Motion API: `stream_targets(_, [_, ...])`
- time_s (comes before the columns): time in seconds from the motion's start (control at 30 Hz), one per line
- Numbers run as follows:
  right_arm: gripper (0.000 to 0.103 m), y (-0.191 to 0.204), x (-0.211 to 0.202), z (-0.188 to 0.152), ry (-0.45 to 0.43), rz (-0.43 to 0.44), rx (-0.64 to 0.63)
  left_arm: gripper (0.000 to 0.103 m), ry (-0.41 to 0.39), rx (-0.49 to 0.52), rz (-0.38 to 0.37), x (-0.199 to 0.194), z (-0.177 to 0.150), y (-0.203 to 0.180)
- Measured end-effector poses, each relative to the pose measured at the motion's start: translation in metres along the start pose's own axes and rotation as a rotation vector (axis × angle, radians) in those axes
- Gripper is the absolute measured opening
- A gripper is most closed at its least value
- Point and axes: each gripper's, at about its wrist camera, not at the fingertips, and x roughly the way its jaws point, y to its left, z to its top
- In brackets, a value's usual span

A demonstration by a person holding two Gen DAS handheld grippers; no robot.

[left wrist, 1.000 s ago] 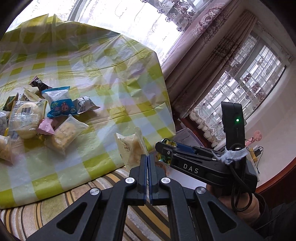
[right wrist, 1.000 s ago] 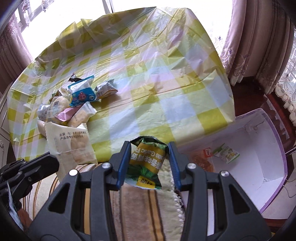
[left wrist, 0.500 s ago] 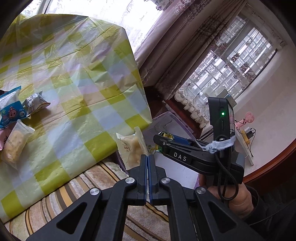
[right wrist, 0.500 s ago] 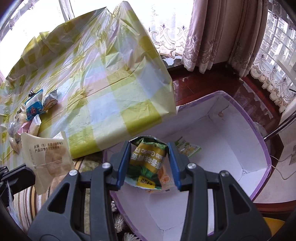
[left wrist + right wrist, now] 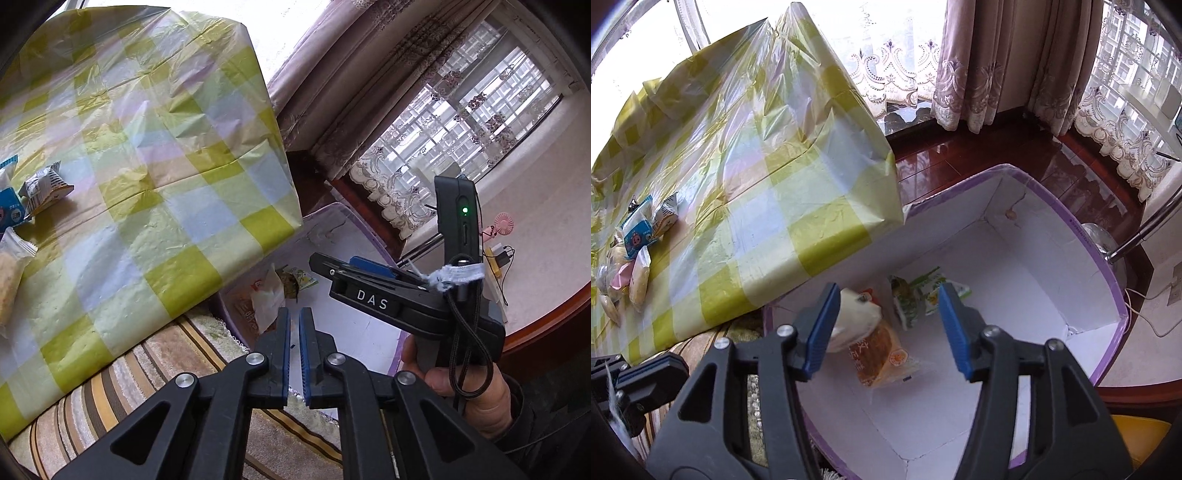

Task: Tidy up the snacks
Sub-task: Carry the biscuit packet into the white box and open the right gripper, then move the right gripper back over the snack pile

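Both grippers over the box (image 5: 1082, 236). Right gripper (image 5: 886, 325) opening, nothing gripped; left gripper (image 5: 293, 350) opening slightly, empty. Snack packets (image 5: 875, 343) lie inside. Clear the rim before returning to the table (image 5: 768, 206).

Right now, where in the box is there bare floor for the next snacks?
Inside the purple-rimmed box, the white floor is bare along the far and right walls and in the near corner. Crowded: the side under the table edge, where the orange packet, white packet and green packets lie. The checked tablecloth is bare beyond the snack pile.
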Motion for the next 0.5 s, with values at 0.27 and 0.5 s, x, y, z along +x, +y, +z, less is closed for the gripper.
stream_targets(0.27, [0.063, 0.013, -0.002, -0.002, 0.005, 0.033, -0.017, 0.045, -0.065, -0.026, 0.036, -0.016, 0.003, 0.011])
stream_targets(0.5, [0.063, 0.042, -0.011, -0.002, -0.018, 0.052, -0.072, 0.045, -0.161, -0.043, 0.15, -0.04, 0.005, 0.027])
